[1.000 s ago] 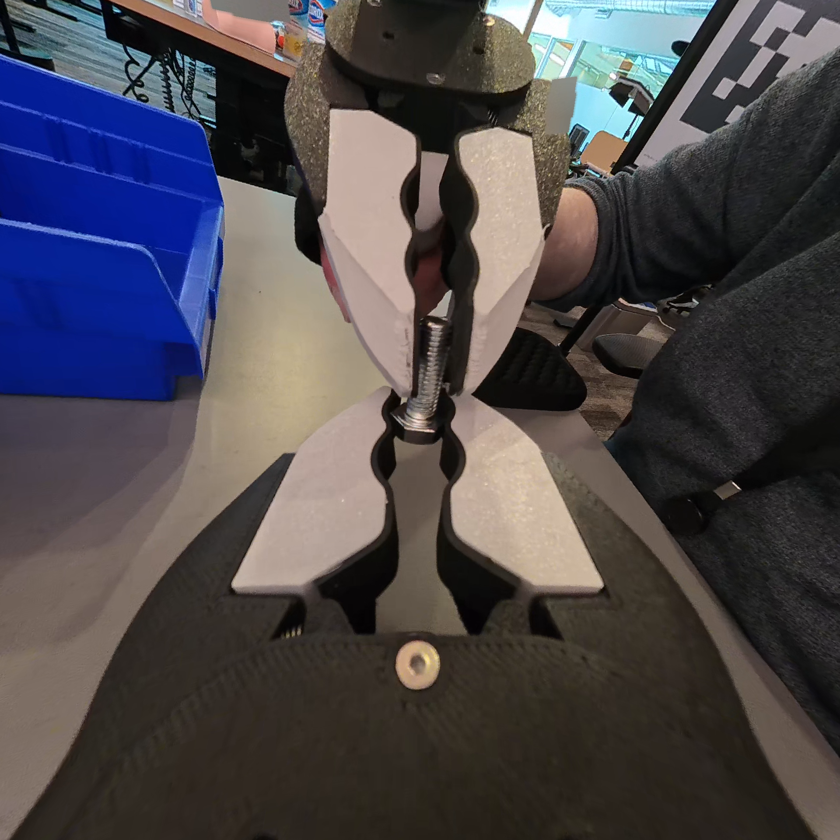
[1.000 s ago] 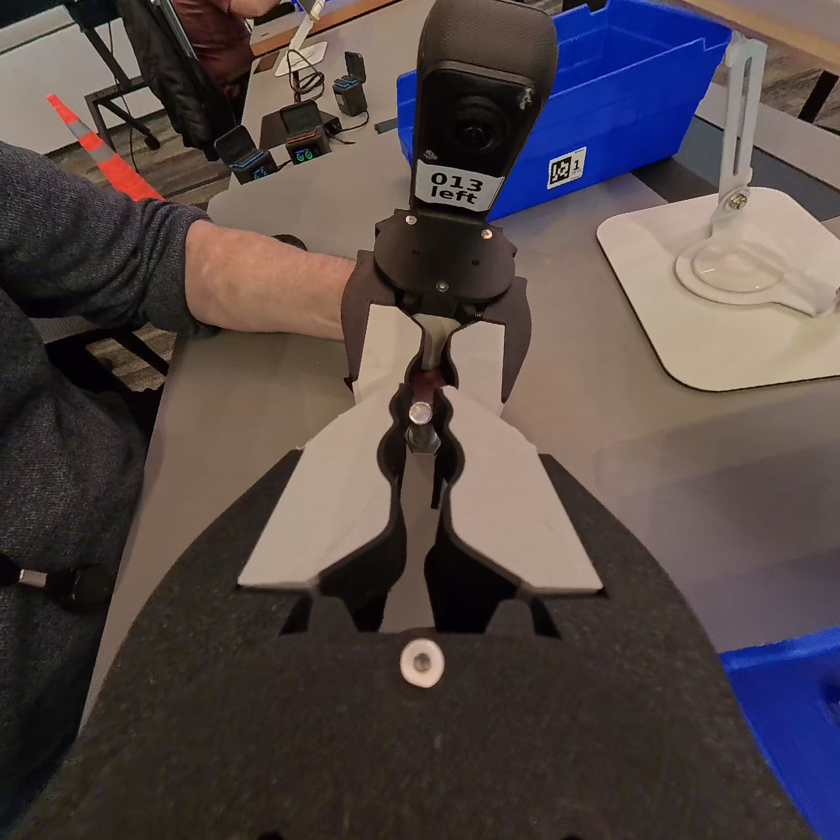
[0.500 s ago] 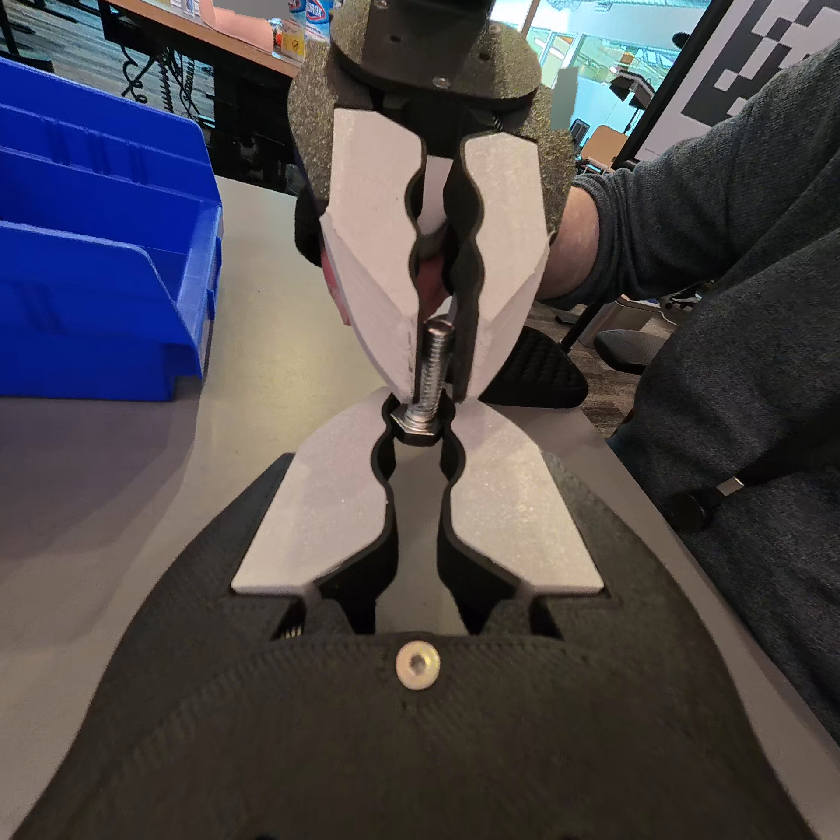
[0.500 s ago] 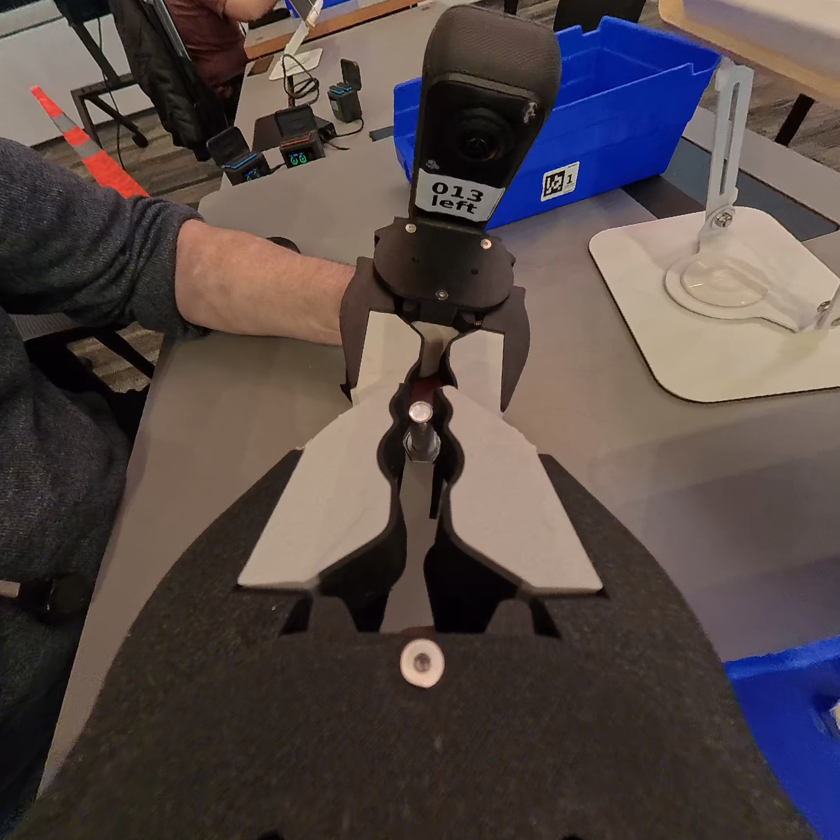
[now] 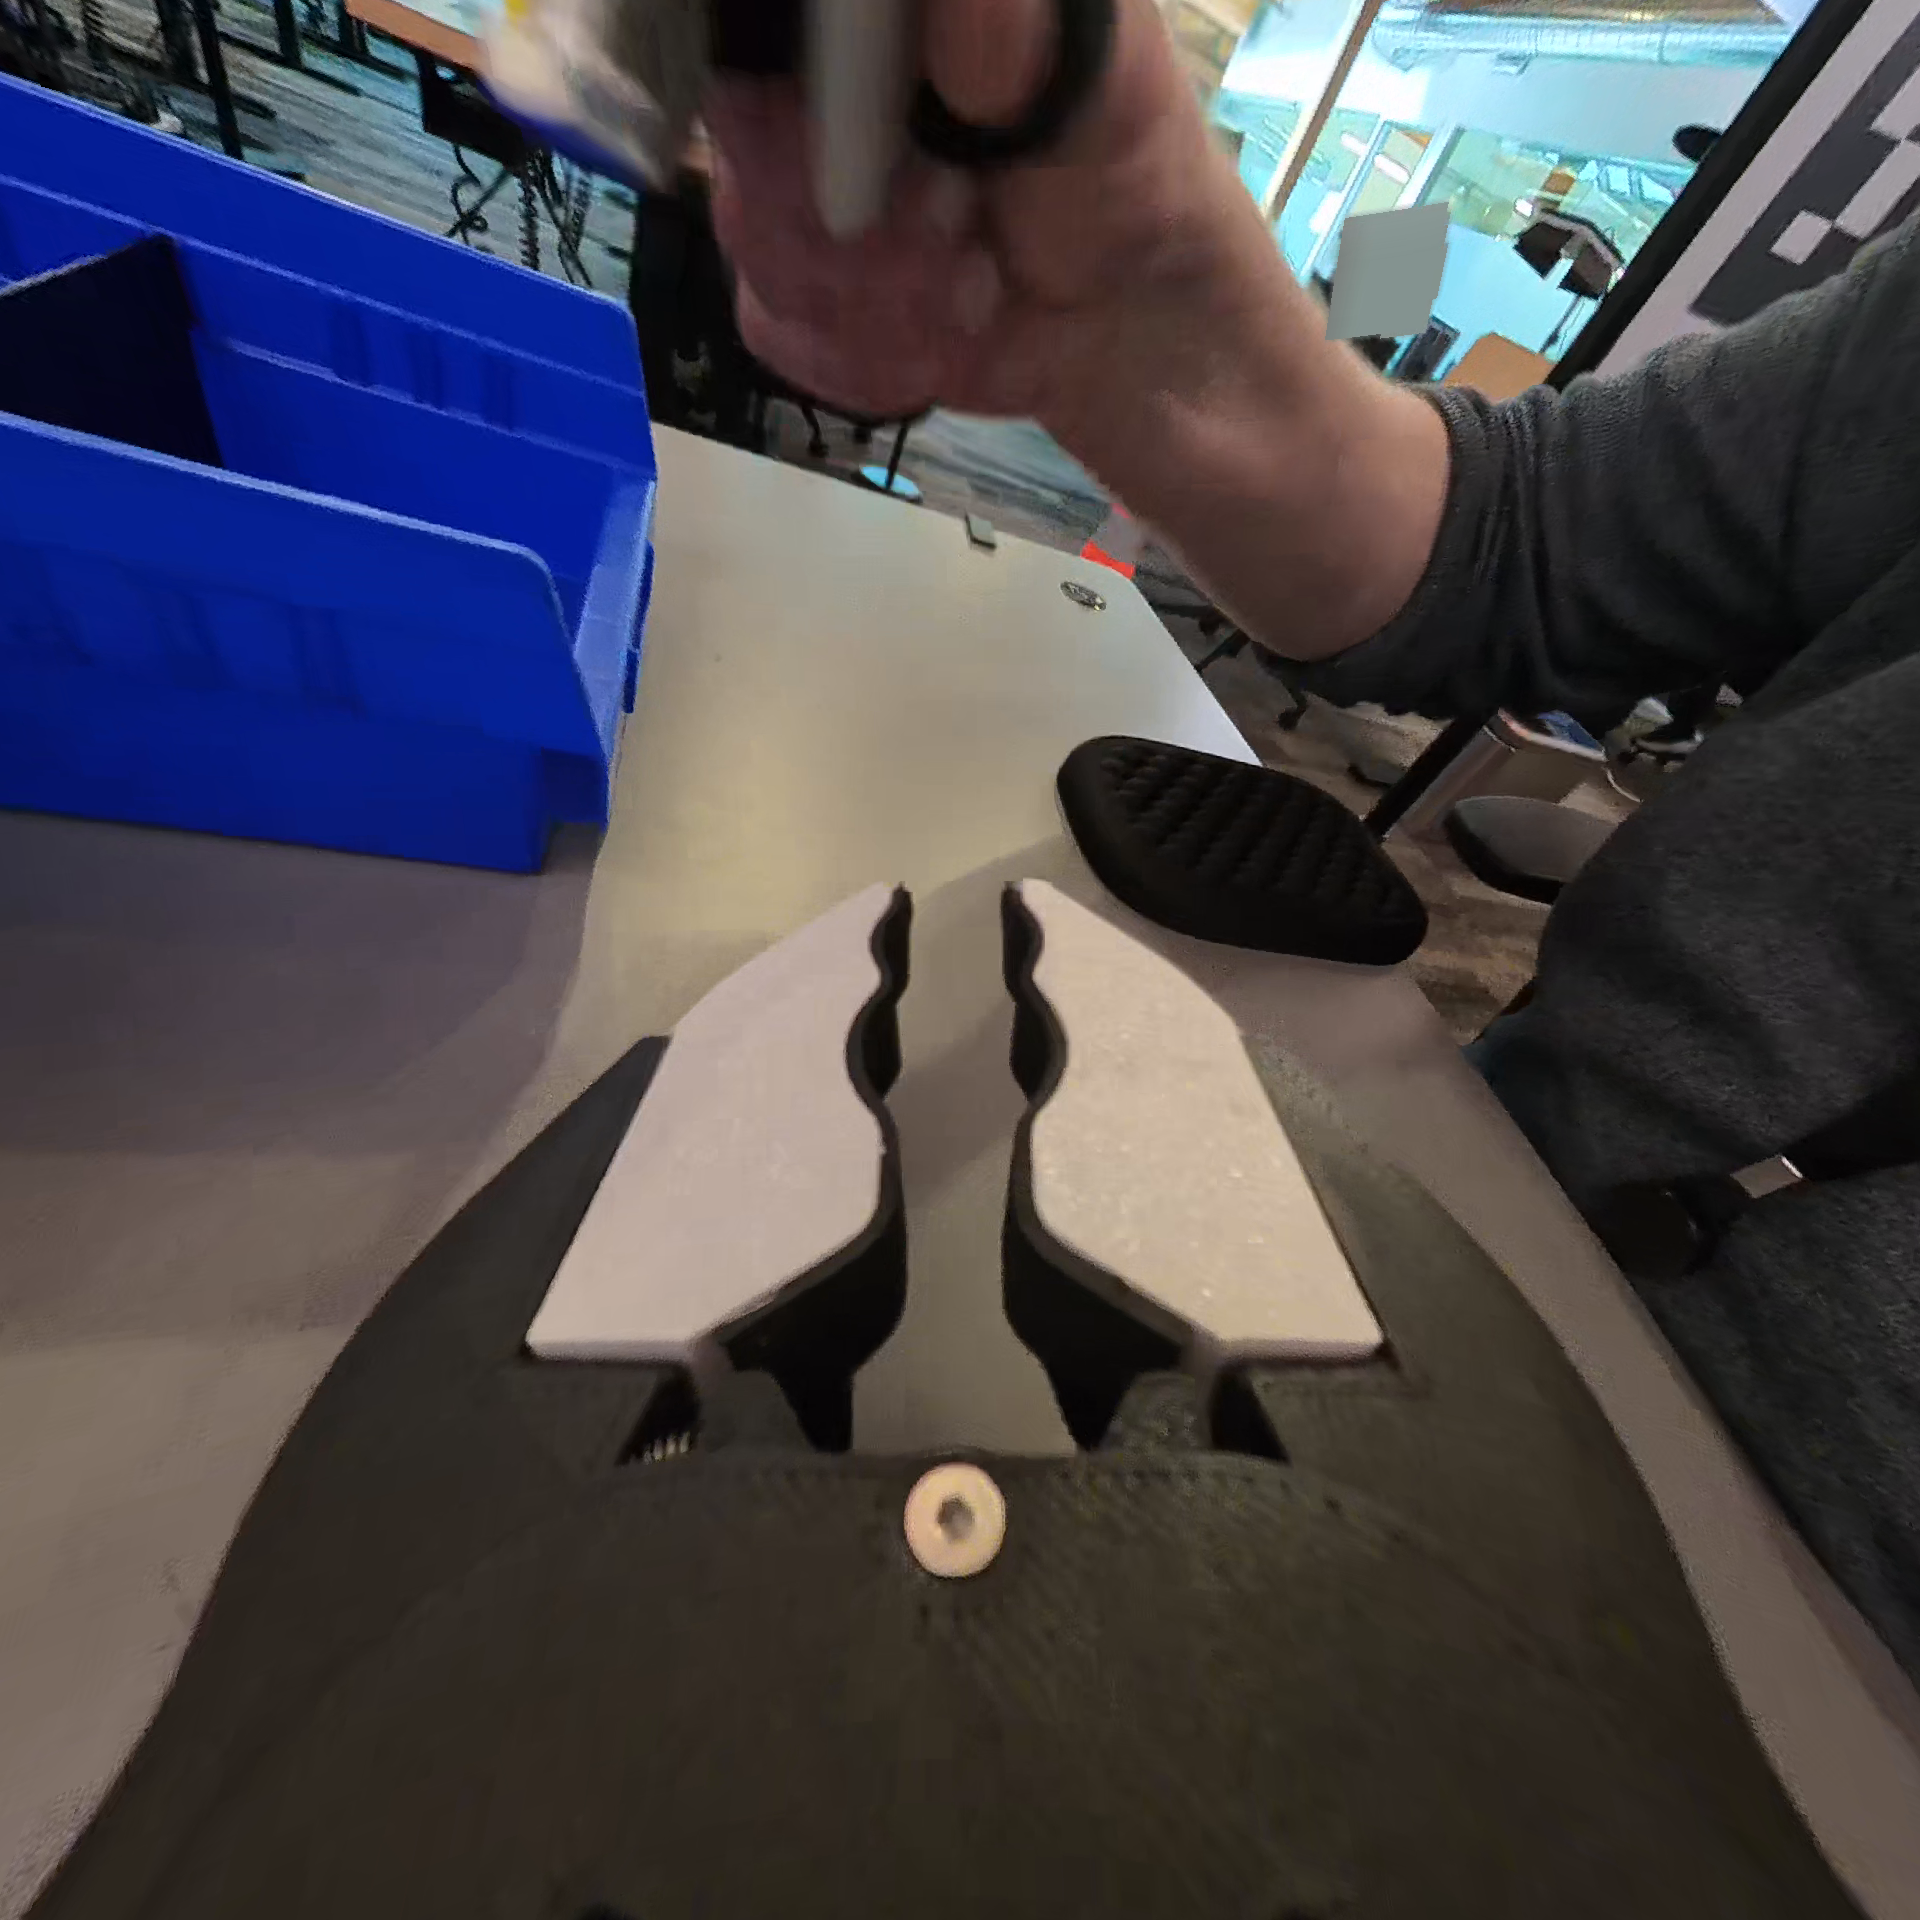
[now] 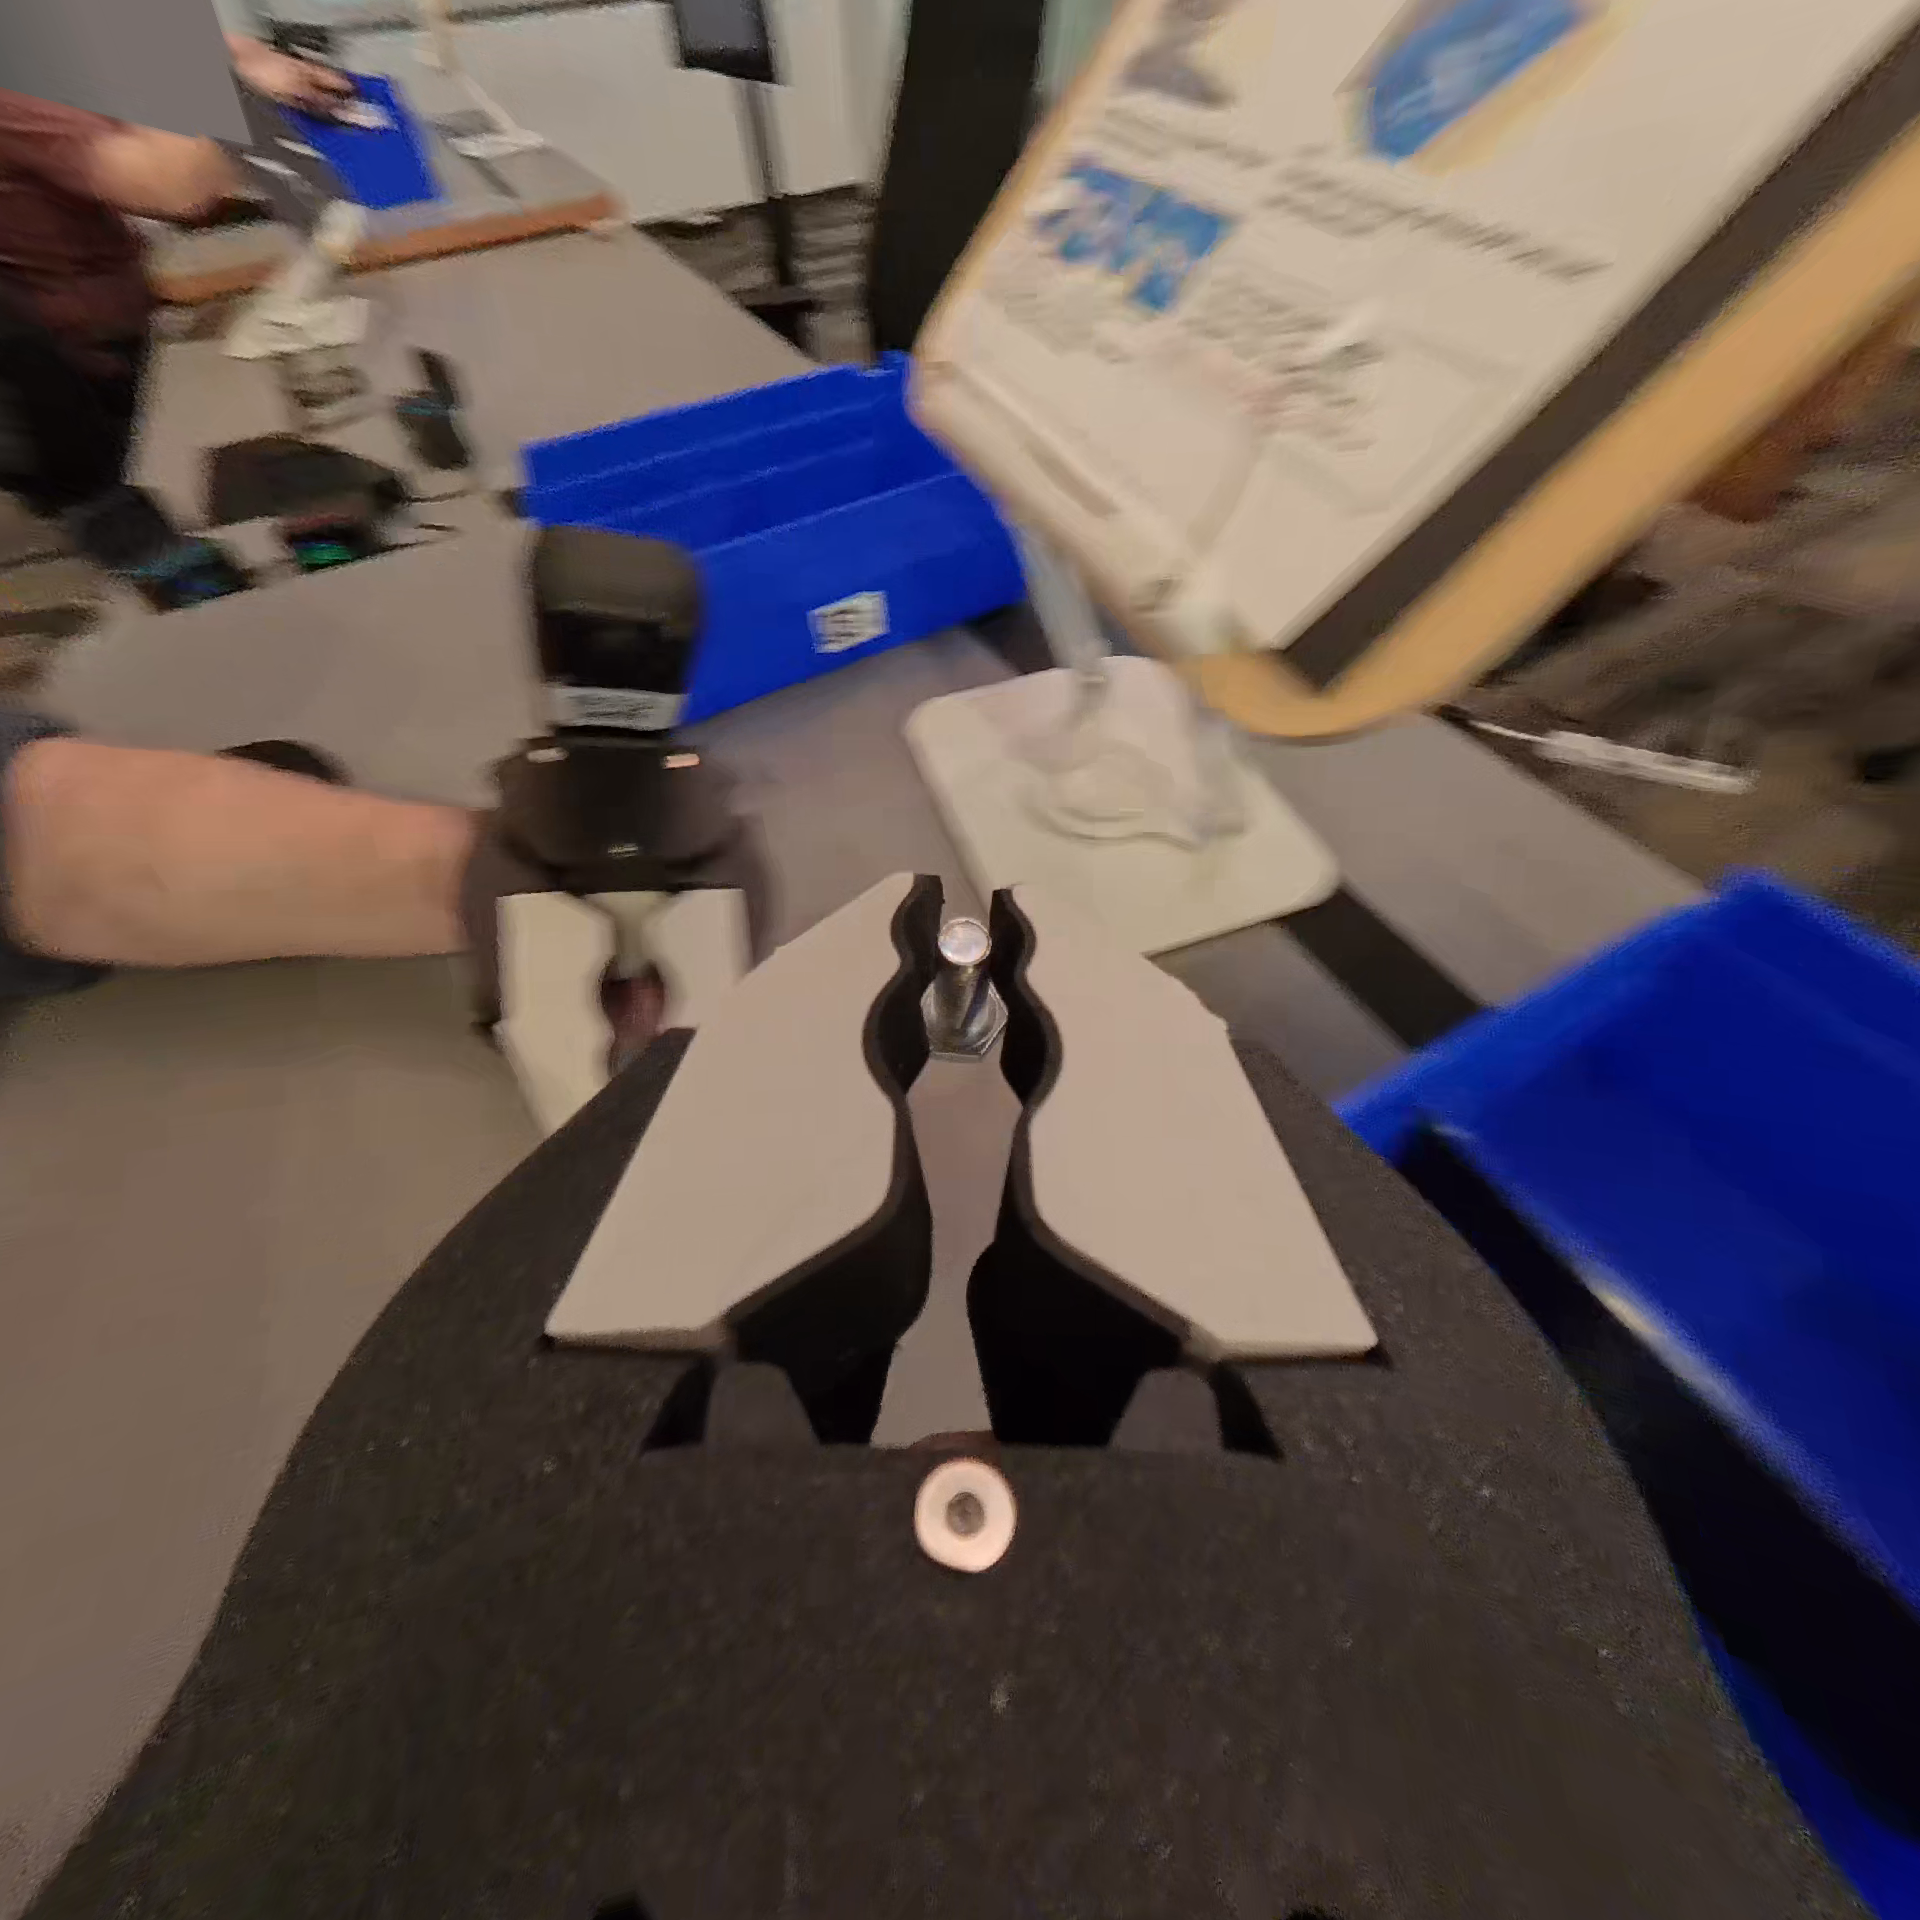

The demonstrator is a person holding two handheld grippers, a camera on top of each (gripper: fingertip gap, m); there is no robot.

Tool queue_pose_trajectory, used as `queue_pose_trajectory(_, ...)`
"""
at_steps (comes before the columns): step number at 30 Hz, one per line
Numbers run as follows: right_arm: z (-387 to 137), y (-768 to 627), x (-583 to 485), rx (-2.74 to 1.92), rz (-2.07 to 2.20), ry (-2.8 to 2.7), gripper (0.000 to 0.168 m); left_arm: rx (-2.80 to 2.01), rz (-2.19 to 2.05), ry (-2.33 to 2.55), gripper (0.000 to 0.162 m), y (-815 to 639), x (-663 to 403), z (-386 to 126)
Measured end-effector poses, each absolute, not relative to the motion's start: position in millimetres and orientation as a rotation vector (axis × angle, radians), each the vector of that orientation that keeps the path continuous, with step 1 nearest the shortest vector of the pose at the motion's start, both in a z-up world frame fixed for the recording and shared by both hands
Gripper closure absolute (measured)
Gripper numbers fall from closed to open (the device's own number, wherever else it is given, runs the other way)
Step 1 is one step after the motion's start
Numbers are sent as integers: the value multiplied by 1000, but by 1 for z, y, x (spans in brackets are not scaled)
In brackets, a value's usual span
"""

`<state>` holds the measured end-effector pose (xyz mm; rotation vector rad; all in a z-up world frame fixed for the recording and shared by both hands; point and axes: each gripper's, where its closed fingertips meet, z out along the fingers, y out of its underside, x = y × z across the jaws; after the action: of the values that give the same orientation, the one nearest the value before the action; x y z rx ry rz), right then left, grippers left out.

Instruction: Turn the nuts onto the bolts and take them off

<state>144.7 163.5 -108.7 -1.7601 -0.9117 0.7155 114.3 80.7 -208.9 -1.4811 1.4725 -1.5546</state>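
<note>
The right tool (image 6: 961, 904) is clenched on a bolt (image 6: 961, 992), which is held between the wavy inner edges near the fingertips with its shank end pointing at the camera and a hexagonal part, head or nut, seated in the notch. Whether a nut is threaded on it cannot be told. The left tool (image 5: 954, 904) is released: a clear gap is seen between its fingers, nothing is held, and bare tabletop (image 5: 831, 665) shows through. In the right wrist view the left tool is seen apart from the bolt, low over the tabletop, to the left. Blue bins (image 5: 312, 582) are set at the tabletop's far side and a white stand base (image 6: 1122, 831) lies beyond the right tool.

The frames are smeared by motion. From here, the bolt could be twisted or dropped if the grip on so short a length is loosened during a fast swing. If the bolt is tilted when the left tool is brought back, cross-threading or a missed grasp is likely.
</note>
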Motion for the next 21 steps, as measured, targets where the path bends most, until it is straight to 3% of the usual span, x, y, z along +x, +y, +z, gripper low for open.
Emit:
queue_pose_trajectory(2, -102, 201, 175, -1815, 596, -854, 159, -1508, -1533, 1452, 158, 88, 113, -212)
queue_pose_trajectory(6, -123, 268, 230, -2000, 472, -733, 159, -1544, -1458, 1465, 162, 95, 111, -221)
queue_pose_trajectory(15, -221, 328, 286, -2403, 228, -636, 157, -1571, -1445, 1454, 162, 101, 108, -227)
queue_pose_trajectory(21, -222, 338, 290, -2378, 251, -545, 145, -1571, -1432, 1467, 160, 101, 107, -227)
